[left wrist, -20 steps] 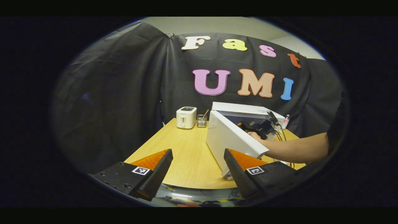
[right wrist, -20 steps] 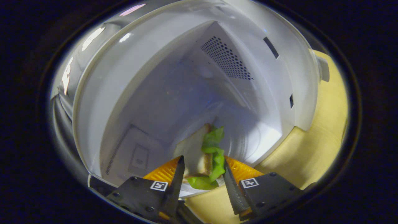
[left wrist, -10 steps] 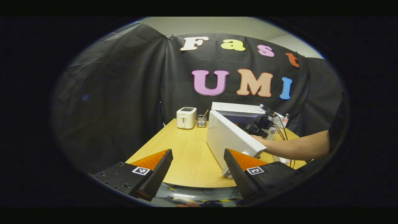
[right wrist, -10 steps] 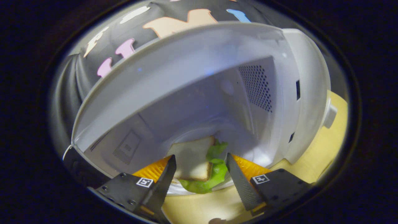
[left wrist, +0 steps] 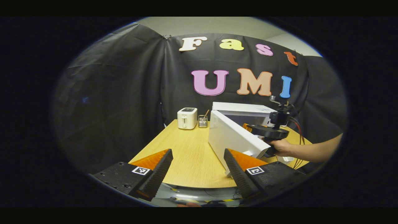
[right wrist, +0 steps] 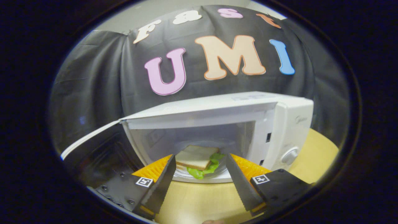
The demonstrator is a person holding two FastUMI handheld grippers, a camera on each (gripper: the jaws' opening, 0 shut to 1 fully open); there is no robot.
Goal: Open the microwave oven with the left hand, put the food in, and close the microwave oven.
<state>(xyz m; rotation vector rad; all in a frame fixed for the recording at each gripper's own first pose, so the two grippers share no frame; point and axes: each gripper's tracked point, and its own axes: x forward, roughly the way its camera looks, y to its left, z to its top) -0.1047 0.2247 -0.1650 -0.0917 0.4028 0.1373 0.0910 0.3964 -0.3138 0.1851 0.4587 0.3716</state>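
Withdrawn from the cavity since a second ago, the right gripper (right wrist: 199, 177) now sits outside the microwave oven (right wrist: 289, 124), jaws spread wide and empty, with the sandwich (right wrist: 197, 160) left on the glass plate inside, at lower centre of the right gripper view. At the bottom of the left gripper view the left gripper (left wrist: 199, 169) also stands wide open and holds nothing, short of the open door (left wrist: 231, 138) at centre right. That door looks light, rigid and smooth, so I judge it best pushed flat on its outer face near the free edge, whereas the soft sandwich would shed its lettuce if disturbed again.
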